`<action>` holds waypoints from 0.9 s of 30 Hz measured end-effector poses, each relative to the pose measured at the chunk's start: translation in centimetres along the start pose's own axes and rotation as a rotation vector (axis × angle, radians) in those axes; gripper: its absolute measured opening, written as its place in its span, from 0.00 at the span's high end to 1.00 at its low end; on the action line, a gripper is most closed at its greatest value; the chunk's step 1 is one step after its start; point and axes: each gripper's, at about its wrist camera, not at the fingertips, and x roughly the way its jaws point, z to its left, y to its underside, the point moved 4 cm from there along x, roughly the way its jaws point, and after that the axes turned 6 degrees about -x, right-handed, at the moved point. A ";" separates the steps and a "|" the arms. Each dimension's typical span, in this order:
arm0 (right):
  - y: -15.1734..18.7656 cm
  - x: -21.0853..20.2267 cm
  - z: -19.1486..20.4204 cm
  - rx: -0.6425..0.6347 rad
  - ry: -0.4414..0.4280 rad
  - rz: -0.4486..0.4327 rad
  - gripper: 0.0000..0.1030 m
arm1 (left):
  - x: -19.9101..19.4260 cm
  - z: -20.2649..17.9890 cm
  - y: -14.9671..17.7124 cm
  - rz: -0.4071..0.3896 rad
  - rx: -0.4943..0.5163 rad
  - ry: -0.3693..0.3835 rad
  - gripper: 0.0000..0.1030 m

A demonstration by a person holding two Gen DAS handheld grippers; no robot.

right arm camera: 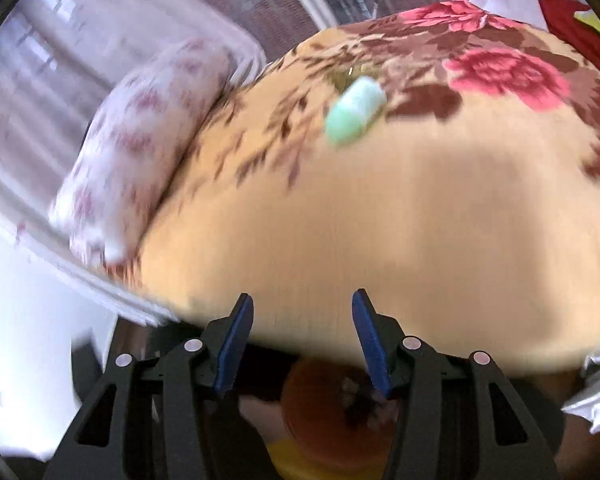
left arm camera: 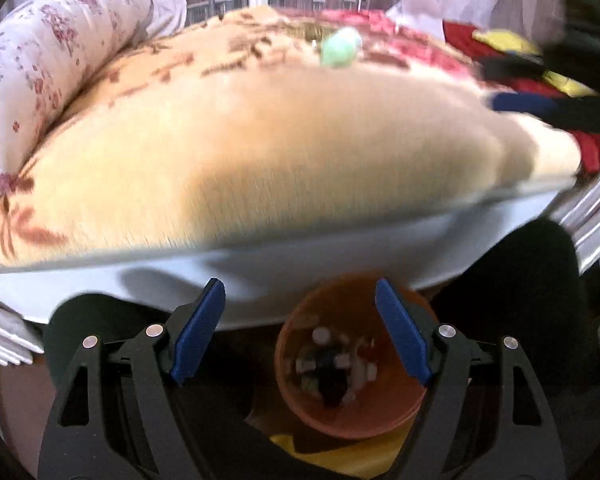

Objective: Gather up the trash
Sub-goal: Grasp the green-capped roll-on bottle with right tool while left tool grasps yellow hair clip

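Both hand-held grippers, left [left arm camera: 300,332] and right [right arm camera: 302,344], agape, empty; green wad [right arm camera: 354,110], maybe wrapper, on blanket [right arm camera: 380,220].

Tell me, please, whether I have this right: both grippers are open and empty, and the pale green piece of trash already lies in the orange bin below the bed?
Not quite: the pale green piece of trash lies on the floral blanket, as the right wrist view shows. The orange bin and open, empty grippers are right.

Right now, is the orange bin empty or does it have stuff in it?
Not empty. The left wrist view looks down into the orange bin, and small pale and dark scraps lie on its bottom. Blur hides what they are.
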 end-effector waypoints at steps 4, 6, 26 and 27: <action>-8.0 3.7 -2.7 0.123 0.025 -0.018 0.47 | -0.9 1.6 -1.6 -0.040 -0.068 0.057 0.23; -10.8 6.0 -3.9 0.180 0.043 -0.010 0.44 | -0.9 2.2 -2.1 -0.051 -0.090 0.065 0.23; -17.6 18.0 -6.9 0.350 0.261 0.096 0.53 | -0.7 5.8 -1.7 -0.077 -0.200 0.046 0.23; -17.4 17.8 -7.0 0.350 0.243 0.088 0.54 | -0.6 5.9 -1.7 -0.069 -0.202 0.047 0.23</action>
